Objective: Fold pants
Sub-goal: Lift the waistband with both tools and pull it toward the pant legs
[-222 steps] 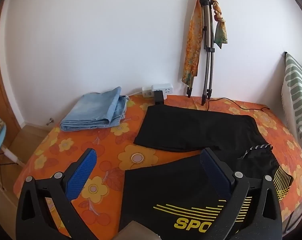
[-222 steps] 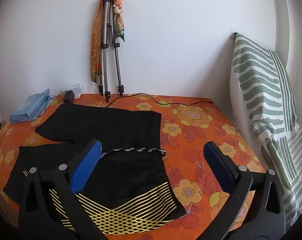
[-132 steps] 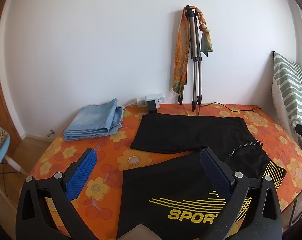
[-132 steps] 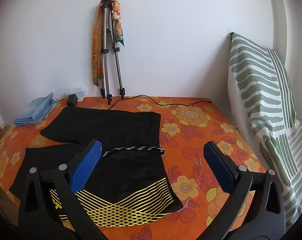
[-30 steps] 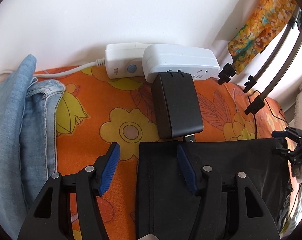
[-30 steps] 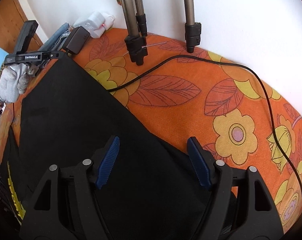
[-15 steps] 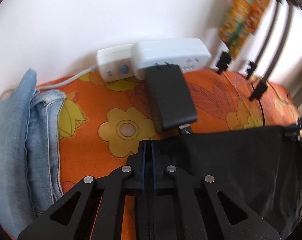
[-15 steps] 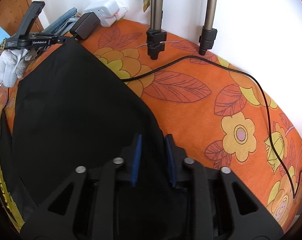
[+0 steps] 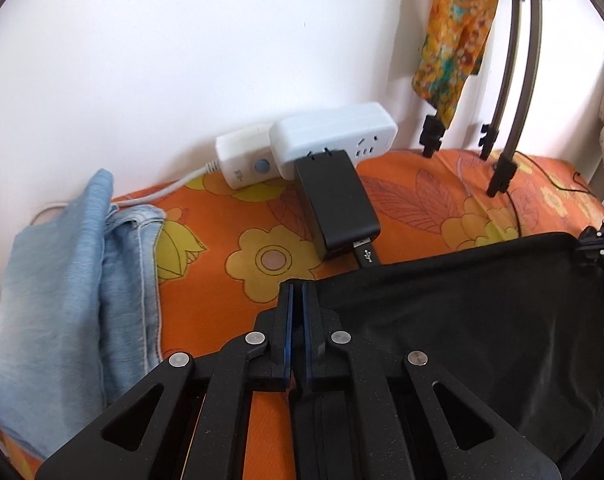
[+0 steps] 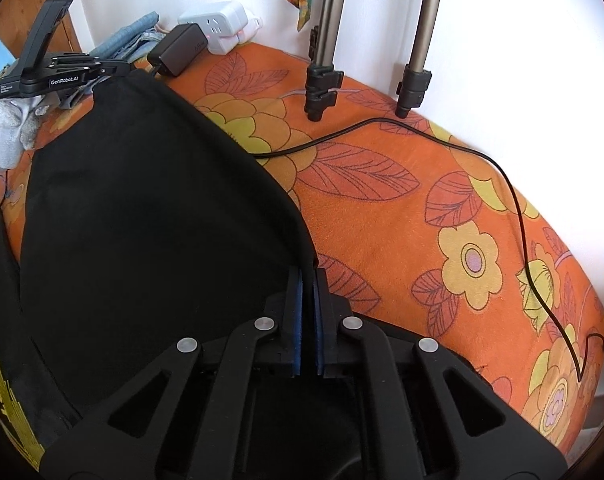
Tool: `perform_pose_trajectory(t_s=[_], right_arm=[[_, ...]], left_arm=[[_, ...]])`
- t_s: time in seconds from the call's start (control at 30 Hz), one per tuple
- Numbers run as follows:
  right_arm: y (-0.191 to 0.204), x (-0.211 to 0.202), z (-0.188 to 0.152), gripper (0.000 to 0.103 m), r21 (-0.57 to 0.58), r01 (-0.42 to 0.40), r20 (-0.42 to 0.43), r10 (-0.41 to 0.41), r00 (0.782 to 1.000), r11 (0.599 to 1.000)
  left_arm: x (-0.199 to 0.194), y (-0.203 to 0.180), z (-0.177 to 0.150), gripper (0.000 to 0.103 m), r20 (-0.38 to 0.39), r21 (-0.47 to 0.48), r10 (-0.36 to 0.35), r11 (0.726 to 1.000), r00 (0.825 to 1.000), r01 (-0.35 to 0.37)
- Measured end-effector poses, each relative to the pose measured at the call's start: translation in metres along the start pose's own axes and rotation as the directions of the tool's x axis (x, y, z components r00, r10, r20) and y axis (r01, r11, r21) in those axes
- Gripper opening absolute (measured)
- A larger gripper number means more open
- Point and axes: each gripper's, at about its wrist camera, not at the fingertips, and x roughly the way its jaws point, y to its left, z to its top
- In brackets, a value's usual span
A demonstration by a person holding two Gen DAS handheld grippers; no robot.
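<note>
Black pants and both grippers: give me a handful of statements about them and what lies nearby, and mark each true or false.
1. The left gripper is shut on a corner of the black pants. True.
2. The right gripper hangs open above bare cloth. False: it is shut on the pants' edge.
3. A black adapter is plugged into the white power strip. True.
4. The folded jeans lie on top of the black pants. False: they lie apart, to the side.
5. A thin black cable runs across the flowered orange cover. True.

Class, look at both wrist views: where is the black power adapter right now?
In the left wrist view the black power adapter lies on the orange floral cover, plugged into the white power strip by the wall, just beyond the black pants and right of the folded jeans.
</note>
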Motion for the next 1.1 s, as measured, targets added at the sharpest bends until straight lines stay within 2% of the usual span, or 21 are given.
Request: perform_pose_trajectory(t_s=[0.27, 0.57, 0.8, 1.1], right_arm=[[0.005, -0.034, -0.004, 0.004, 0.020, 0.021, 0.059, -0.022, 0.998, 1.000], [0.034, -0.088, -0.020, 0.004, 0.007, 0.034, 0.099, -0.034, 0.995, 0.999], [0.070, -0.130, -0.050, 0.004, -0.022, 0.043, 0.117, -0.041, 0.992, 0.999], [0.119, -0.171, -0.097, 0.004, -0.038, 0.047, 0.148, -0.041, 0.988, 0.998]], left_arm=[[-0.056, 0.010, -0.009, 0.003, 0.054, -0.011, -0.030, 0.999, 0.998, 0.031], [-0.125, 0.009, -0.028, 0.003, 0.090, -0.022, -0.034, 0.999, 0.995, 0.036], [-0.183, 0.007, -0.064, 0.003, 0.101, -0.034, -0.036, 0.999, 0.994, 0.040], [-0.251, 0.003, -0.125, 0.000, 0.128, -0.070, -0.051, 0.996, 0.990, 0.060]])
